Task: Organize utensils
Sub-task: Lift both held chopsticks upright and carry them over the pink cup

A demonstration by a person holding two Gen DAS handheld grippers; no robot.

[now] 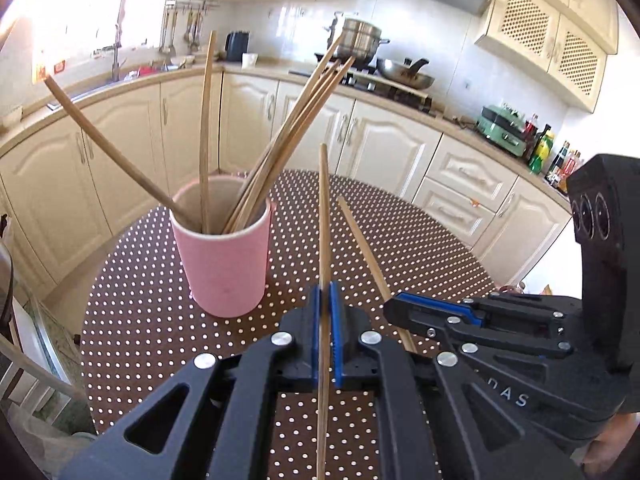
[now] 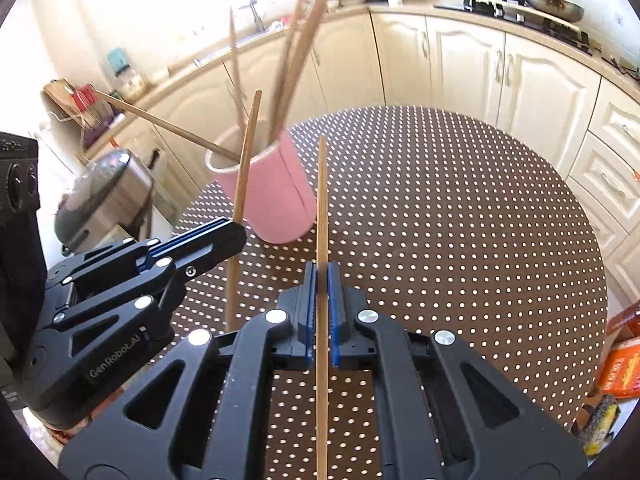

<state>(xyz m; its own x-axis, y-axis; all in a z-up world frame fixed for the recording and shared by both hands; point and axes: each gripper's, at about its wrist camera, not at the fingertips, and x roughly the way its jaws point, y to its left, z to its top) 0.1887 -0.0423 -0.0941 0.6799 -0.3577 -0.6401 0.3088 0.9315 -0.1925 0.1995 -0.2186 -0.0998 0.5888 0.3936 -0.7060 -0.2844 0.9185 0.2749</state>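
Where it stands, pink cup [image 1: 224,256] holds chopsticks [image 1: 280,148].

Left tongs [image 1: 327,300]: matt black plastic links, bright metal rivets, blue ribbed pads; right tongs [image 2: 321,280] were built alike. Chopstick in left tongs [image 1: 324,216] and chopstick in right tongs [image 2: 321,208]: pale bamboo-like wood, smooth, unlacquered. Pink cup [image 1: 224,252]: matt, paper-like wall, faint seam, cream interior. Counter [image 1: 400,240] wore a brown white-dotted cover with a slight sheen. At 12 o'clock, a steel pot [image 1: 360,40] looked glossy. Cabinet doors [image 1: 384,140] looked satin cream.
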